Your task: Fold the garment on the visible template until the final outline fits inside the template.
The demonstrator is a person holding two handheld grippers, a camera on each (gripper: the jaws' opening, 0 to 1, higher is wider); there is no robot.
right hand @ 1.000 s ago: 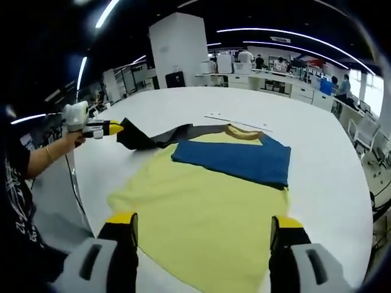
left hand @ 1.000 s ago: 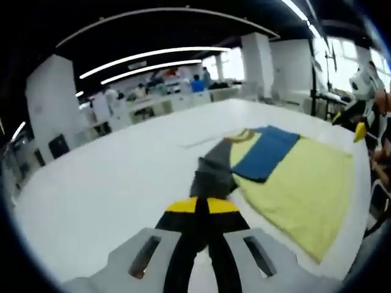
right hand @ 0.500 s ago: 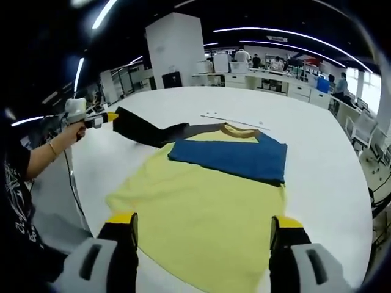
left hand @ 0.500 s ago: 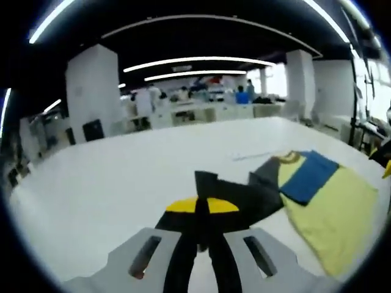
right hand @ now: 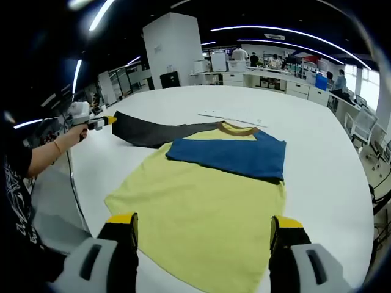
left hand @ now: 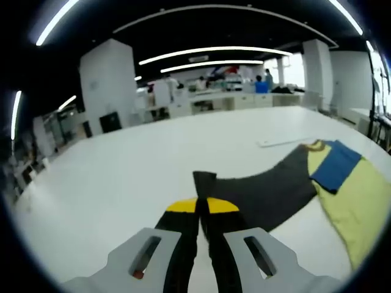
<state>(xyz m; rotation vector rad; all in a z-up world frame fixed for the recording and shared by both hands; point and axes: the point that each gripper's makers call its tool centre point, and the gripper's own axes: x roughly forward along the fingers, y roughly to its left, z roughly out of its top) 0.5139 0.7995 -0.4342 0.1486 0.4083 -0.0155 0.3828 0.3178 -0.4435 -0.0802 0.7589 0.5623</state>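
Observation:
A yellow T-shirt (right hand: 195, 207) lies flat on the white table (right hand: 317, 183), its collar (right hand: 237, 129) at the far end. Its blue sleeve (right hand: 232, 155) is folded across the chest. Its dark grey sleeve (right hand: 153, 131) stretches out sideways, away from the body. My left gripper (right hand: 110, 120) is shut on that sleeve's cuff. In the left gripper view the jaws (left hand: 203, 210) pinch the cuff, and the dark sleeve (left hand: 269, 189) runs right to the yellow body (left hand: 360, 207) and the blue sleeve (left hand: 335, 168). My right gripper (right hand: 203, 223) hangs open above the hem, touching nothing.
A thin pale strip (right hand: 235, 118) lies on the table beyond the collar. The table's near edge runs past a person's hand (right hand: 67, 137) holding the left gripper. Desks, a white pillar (right hand: 174, 49) and people stand far behind. A chair (right hand: 360, 131) stands at the right.
My left gripper has drawn the dark sleeve outward from the shirt, from a raised, bunched fold to a long stretch low over the table. The right gripper has stayed put.

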